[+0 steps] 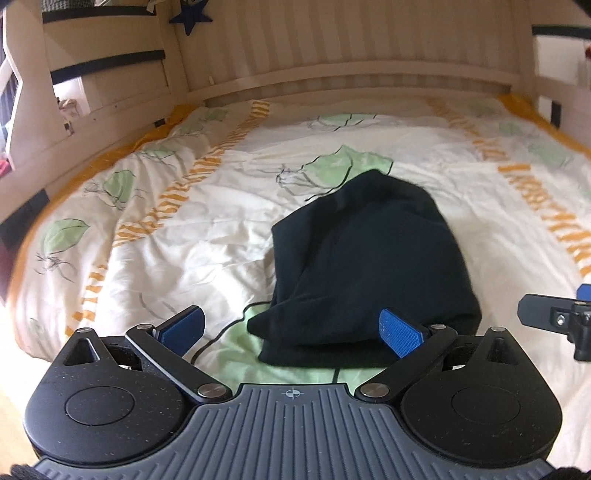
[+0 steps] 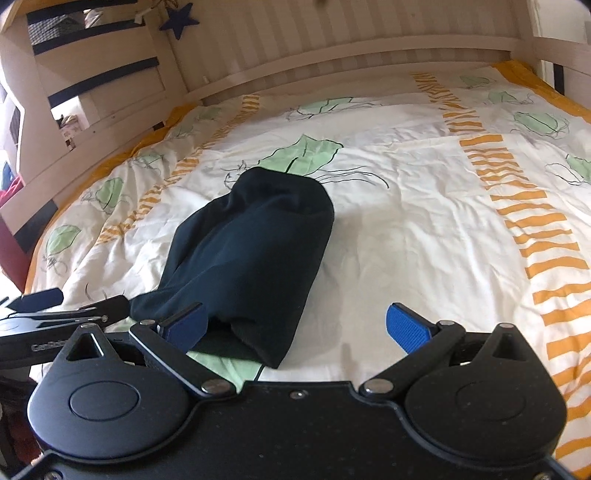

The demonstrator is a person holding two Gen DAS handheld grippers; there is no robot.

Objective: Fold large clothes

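Nearest, the left gripper (image 1: 291, 332) and the right gripper (image 2: 295, 326) are seen with fingers (image 1: 183, 328) spread wide, nothing grasped. Just beyond them, a dark folded garment (image 1: 365, 258) is laid on the patterned quilt (image 1: 192, 236) of the bed. Farther off, a slatted wooden headboard (image 1: 332, 48) is noted, a blue star (image 2: 179, 20) hung at its left.

A home bedroom, likely a child's: a bed (image 2: 424, 229) under a cream duvet cover (image 1: 207, 236) printed with green leaves and orange stripes, pale wooden slatted headboard (image 1: 332, 40), bunk-style side rails (image 2: 96, 74), a dark blue star decoration (image 2: 179, 20) hung on the post.
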